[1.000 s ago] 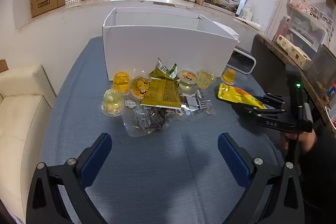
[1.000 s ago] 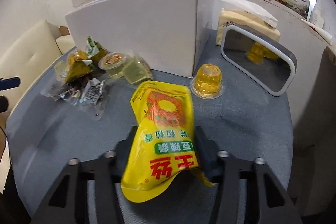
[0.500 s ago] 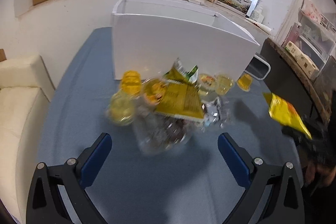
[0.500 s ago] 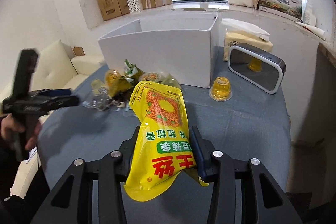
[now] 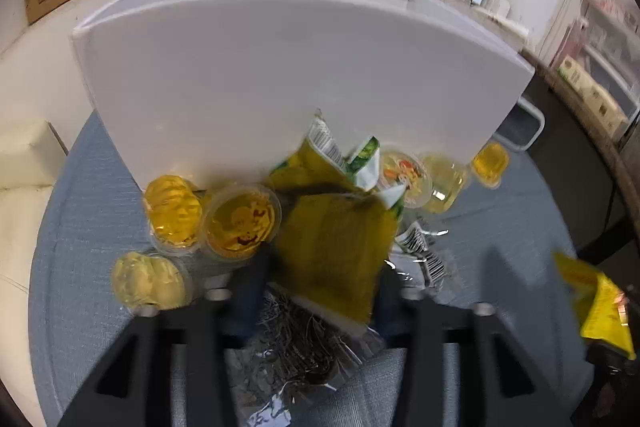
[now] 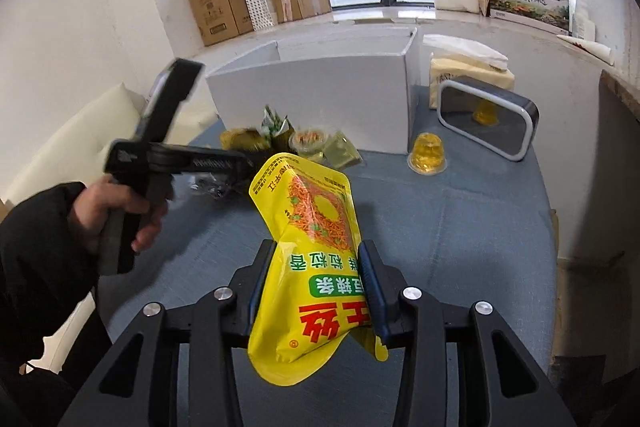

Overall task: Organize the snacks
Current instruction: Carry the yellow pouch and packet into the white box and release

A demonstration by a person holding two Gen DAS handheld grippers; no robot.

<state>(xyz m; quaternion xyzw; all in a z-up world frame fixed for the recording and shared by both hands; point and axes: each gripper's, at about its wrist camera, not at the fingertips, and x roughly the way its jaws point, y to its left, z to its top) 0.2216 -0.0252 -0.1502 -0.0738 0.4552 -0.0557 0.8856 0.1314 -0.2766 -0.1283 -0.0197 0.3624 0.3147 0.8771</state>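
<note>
Surface (image 6: 460, 227): one, blue-grey cloth-covered, carrying everything listed below.

White box (image 5: 280, 67): one, open-topped, standing at the back of the surface; the snack heap lay against its near wall. Its inside was not visible.

Mirror (image 6: 486, 117): one, white-framed, leaning beside the box's right end, near one jelly cup.

Yellow pouch (image 6: 316, 259): one, red and green lettering, held clear of the surface, well short of the box. Right hand-held gripper (image 6: 316, 291): clamped on the pouch's middle, pads pressing both sides.

Olive-gold packet (image 5: 336, 251): one, lying on top of the heap. Left hand-held gripper (image 5: 320, 287): jaws drawn in against the packet's two edges; the frame was blurred, so a firm hold was judged likely, not certain.

Clear wrapper of dark pieces (image 5: 296, 343): one, under the packet. Green-and-white packets (image 5: 320, 155): apparently two, propped against the box; count uncertain.

Jelly cups (image 5: 238, 219): six counted, three left of the packet, three toward the box's right corner.

Step in hand: both pick-ups, one snack per hand. Judged early; most of the heap remained unsorted. Next move called for lifting each item over the box's wall and releasing inside, taking care that the wrapper beneath was not dragged along.
</note>
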